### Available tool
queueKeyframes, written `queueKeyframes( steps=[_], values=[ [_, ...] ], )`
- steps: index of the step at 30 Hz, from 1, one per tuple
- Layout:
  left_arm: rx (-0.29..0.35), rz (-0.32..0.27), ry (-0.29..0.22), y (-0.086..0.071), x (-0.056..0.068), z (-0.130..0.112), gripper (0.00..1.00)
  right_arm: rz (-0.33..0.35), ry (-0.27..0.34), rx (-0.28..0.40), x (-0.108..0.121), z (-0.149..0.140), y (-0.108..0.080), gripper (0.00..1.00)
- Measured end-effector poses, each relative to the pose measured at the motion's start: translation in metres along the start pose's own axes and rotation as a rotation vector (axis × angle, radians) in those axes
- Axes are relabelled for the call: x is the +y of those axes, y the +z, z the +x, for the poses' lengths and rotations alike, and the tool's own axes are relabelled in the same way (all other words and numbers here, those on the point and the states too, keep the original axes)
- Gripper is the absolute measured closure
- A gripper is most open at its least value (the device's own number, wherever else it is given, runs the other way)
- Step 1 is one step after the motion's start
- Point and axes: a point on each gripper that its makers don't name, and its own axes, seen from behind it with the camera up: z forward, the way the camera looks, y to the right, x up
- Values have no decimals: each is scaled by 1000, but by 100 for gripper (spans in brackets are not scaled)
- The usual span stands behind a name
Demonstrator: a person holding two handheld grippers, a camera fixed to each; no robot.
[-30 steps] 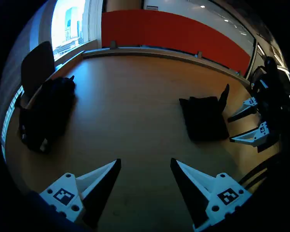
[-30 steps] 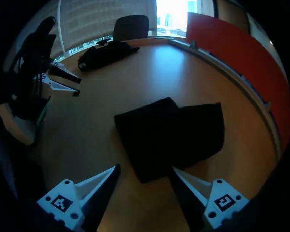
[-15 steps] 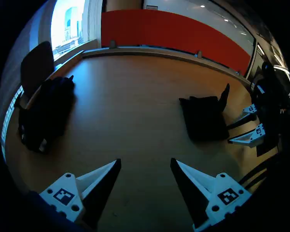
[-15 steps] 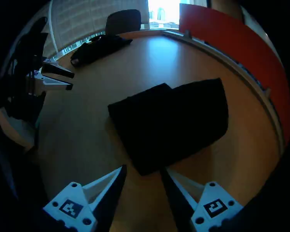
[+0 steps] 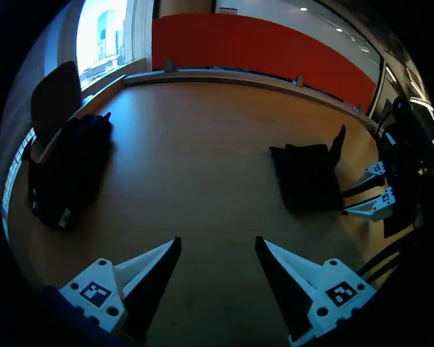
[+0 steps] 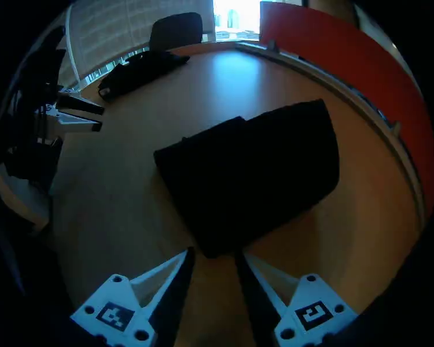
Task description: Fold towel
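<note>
At the right gripper [image 6: 214, 252]: narrowed to a slim gap, held low over the wooden table [image 6: 130, 191], with no clear pinch on anything. Right at its tips, the near corner of the dark towel [image 6: 249, 173], lying flat in overlapping layers and spreading away toward the red partition [image 6: 356, 63]. Off to the left in that view, the left gripper [image 6: 101, 117], well apart from the towel, with the person's dark shape behind it. Farther back, a black bag [image 6: 139, 69] on the table and a chair [image 6: 176, 32] behind it. In the left gripper view: spread wide, nothing held, bare wood under the fingers, the towel well ahead on the right with one corner sticking up. Against a second ago: a narrower gap on the right and closer in on the towel's corner; the same wide spread on the left.
</note>
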Motion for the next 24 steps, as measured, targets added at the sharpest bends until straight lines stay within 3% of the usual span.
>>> queueKeyframes(
  steps=[6,12,24],
  values=[
    [-2,0,2,1,1,0,6,-17,14,3,4,0,2,69],
    [-2,0,2,1,1,0,6,-25,18,5,7,-1,1,91],
    [-4,-1,4,1,1,0,6,-25,14,21,8,2,-5,95]
  ],
)
